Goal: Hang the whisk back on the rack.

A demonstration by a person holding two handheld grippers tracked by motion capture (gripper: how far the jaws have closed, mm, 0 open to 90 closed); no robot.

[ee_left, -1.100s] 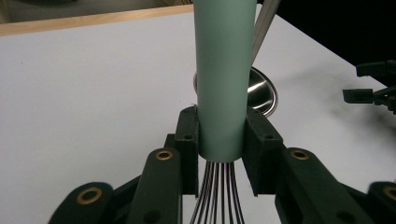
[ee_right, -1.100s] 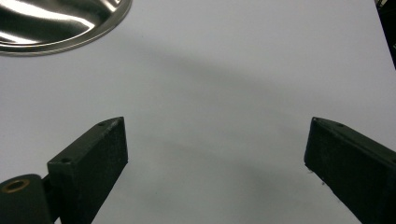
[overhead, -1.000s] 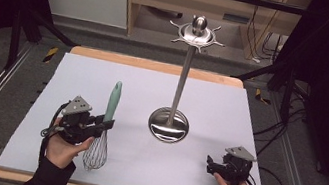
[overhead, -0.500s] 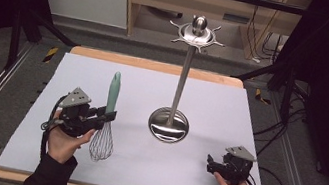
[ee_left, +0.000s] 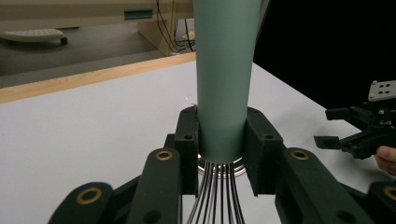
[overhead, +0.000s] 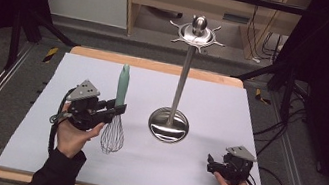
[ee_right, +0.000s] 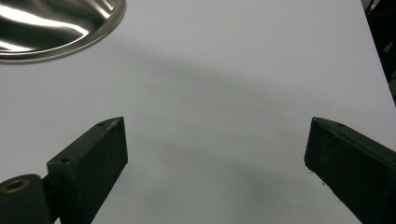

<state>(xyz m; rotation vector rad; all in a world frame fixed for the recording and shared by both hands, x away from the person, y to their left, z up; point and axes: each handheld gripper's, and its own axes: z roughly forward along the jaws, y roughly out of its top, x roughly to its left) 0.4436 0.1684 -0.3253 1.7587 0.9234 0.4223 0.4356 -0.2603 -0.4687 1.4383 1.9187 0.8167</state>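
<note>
White sheeting covers the surface (overhead: pixel 198 179), where the left hand-held gripper (overhead: pixel 116 108) clenches a whisk (overhead: pixel 116 115) at the base of its green handle, wires down. Hanging it on the steel utensil stand (overhead: pixel 182 70) nearby would likely need a steady upright lift. The right hand-held gripper (overhead: pixel 211 162) rests released near the front edge; dim room with cables beyond.

Whisk (overhead: pixel 118 110): pale green tapered handle, balloon of thin steel wires. Held upright, handle up and wires down, clamped at the base of the handle between the jaws of the left gripper (overhead: pixel 118 109), over the left half of the white table sheet.

Utensil stand (overhead: pixel 180 82): polished steel, round dished base (ee_right: pixel 56 23), slim vertical pole, crown of radiating hooks under a ball finial. Upright near the table's middle, right of the whisk, hooks bare.
</note>
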